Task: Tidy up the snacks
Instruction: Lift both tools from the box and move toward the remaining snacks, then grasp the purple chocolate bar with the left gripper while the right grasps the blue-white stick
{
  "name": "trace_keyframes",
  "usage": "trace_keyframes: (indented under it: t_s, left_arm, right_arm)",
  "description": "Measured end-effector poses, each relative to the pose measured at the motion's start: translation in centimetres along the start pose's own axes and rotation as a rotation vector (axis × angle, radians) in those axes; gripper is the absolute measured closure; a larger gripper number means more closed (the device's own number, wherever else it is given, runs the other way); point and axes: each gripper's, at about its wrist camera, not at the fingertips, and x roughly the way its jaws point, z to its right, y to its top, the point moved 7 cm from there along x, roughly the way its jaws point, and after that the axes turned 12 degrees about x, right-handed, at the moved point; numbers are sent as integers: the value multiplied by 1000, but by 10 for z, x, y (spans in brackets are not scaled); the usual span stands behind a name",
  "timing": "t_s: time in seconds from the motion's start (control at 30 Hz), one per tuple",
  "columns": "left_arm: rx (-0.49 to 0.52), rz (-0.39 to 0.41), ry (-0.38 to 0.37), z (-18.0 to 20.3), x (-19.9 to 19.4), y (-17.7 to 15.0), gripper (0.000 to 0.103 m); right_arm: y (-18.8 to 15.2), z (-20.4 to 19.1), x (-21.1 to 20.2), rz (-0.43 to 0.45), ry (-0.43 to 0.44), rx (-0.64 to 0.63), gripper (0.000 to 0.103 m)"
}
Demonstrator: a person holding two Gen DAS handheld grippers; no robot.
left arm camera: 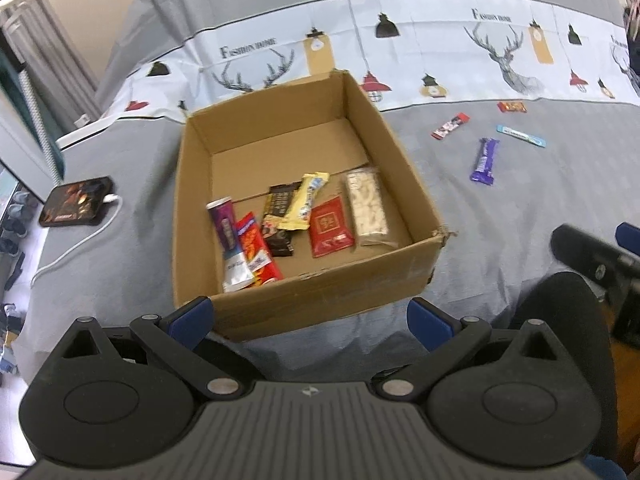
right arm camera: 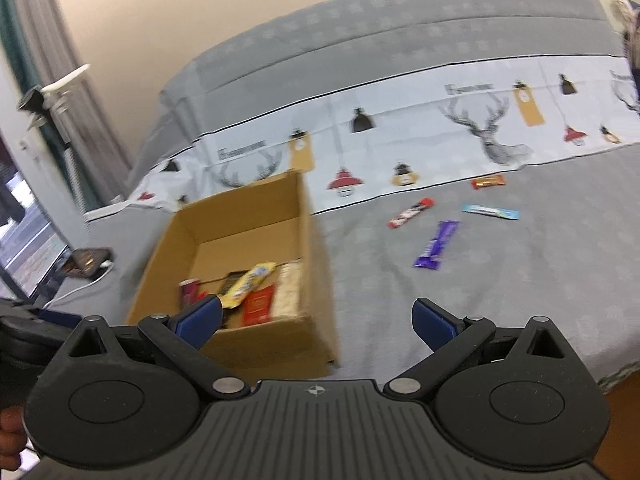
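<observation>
An open cardboard box [left arm camera: 404, 168] [right arm camera: 316, 248] sits on the grey bedspread and holds several snack packets, among them a red packet [left arm camera: 331, 232], a yellow bar [left arm camera: 304, 204] and a pale nut bar [left arm camera: 368, 208]. To its right on the bed lie a purple bar [left arm camera: 485, 161] [right arm camera: 437, 245], a red-and-white bar [left arm camera: 450, 125] [right arm camera: 410, 213], a light blue bar [left arm camera: 521, 136] [right arm camera: 490, 211] and an orange packet [left arm camera: 512, 107] [right arm camera: 488, 181]. My left gripper [left arm camera: 310, 318] is open and empty in front of the box's near wall. My right gripper [right arm camera: 316, 320] is open and empty, by the box's near right corner.
A dark phone [left arm camera: 76, 202] with a white cable [left arm camera: 80, 240] lies left of the box near the bed's edge. A screen [right arm camera: 28, 256] stands at the far left. A printed band with deer crosses the bed [left arm camera: 440, 60] behind the snacks.
</observation>
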Motion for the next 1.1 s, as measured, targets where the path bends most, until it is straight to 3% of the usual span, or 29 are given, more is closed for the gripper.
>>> trace_keyframes:
  t_s: [0.27, 0.6, 0.8, 1.1]
  left_arm:
    - [69, -18, -74, 41, 25, 49, 0]
    - [180, -52, -240, 125, 88, 140, 0]
    - [220, -93, -270, 171, 163, 189, 0]
    - [228, -195, -296, 215, 292, 231, 0]
  right_arm:
    - [30, 70, 15, 51, -143, 60, 2]
    - [65, 164, 52, 69, -307, 109, 2]
    - [95, 203, 108, 52, -354, 26, 2]
    - [127, 250, 248, -35, -365, -205, 2]
